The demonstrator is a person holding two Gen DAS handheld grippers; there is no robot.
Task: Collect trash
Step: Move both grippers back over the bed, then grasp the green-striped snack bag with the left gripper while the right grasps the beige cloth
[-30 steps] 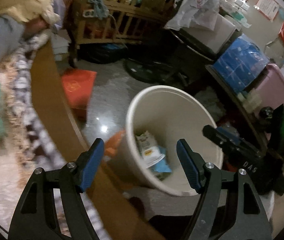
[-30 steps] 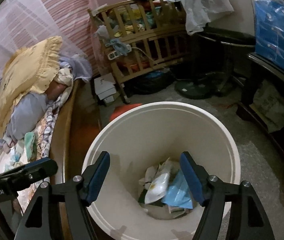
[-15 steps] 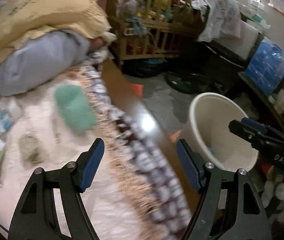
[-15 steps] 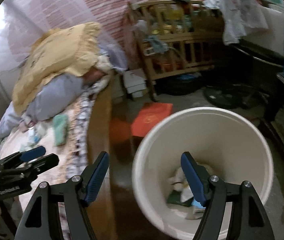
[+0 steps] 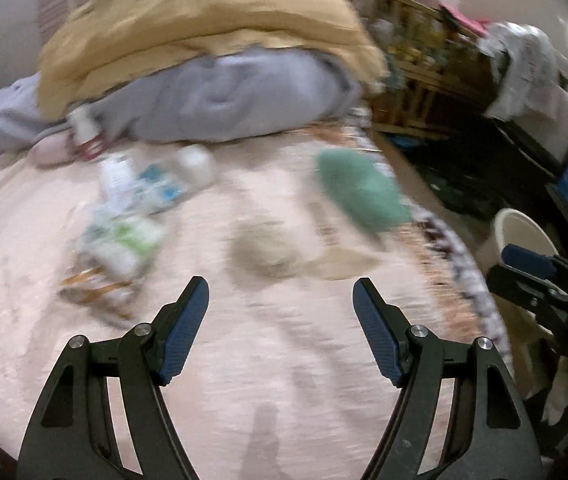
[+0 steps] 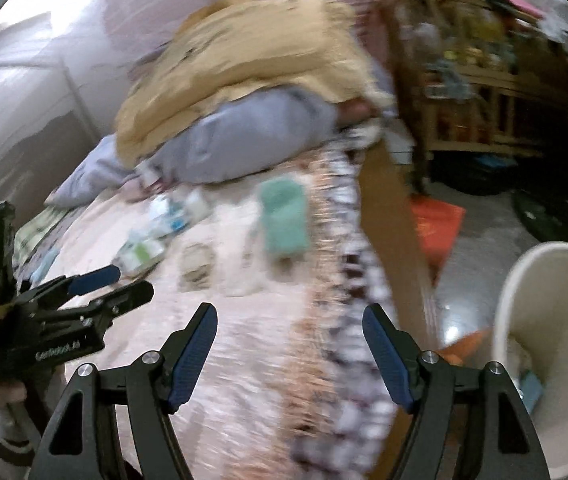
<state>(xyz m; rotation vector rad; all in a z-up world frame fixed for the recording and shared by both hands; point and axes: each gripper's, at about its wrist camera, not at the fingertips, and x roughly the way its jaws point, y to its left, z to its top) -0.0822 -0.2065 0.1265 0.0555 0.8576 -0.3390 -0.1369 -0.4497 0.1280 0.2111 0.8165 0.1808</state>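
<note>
Both views are blurred by motion. Several wrappers and packets lie on the pink bed cover: a green-and-white packet (image 5: pixel 123 244) (image 6: pixel 139 252), white-and-blue packaging (image 5: pixel 143 184) (image 6: pixel 171 212) and a brownish wrapper (image 5: pixel 91 288). My left gripper (image 5: pixel 279 300) hangs open and empty above the cover, short of the litter; from the right wrist it shows at the left (image 6: pixel 95 280). My right gripper (image 6: pixel 290 328) is open and empty over the bed's fringed edge. The cream trash bin (image 6: pixel 524 300) (image 5: pixel 520 228) stands on the floor to the right, with wrappers inside.
A yellow pillow (image 5: pixel 203 28) lies on a grey one (image 5: pixel 223 104) at the bed's head. A green cloth (image 5: pixel 360 192) (image 6: pixel 284 216) sits near the bed's wooden side rail (image 6: pixel 388 216). A red bag (image 6: pixel 436 220) lies on the floor; a wooden crib (image 6: pixel 484 92) stands beyond.
Both grippers have swung left, from over the bin to over the bed. The bin has slid to the right edge of both views, and the litter on the cover has come into sight.
</note>
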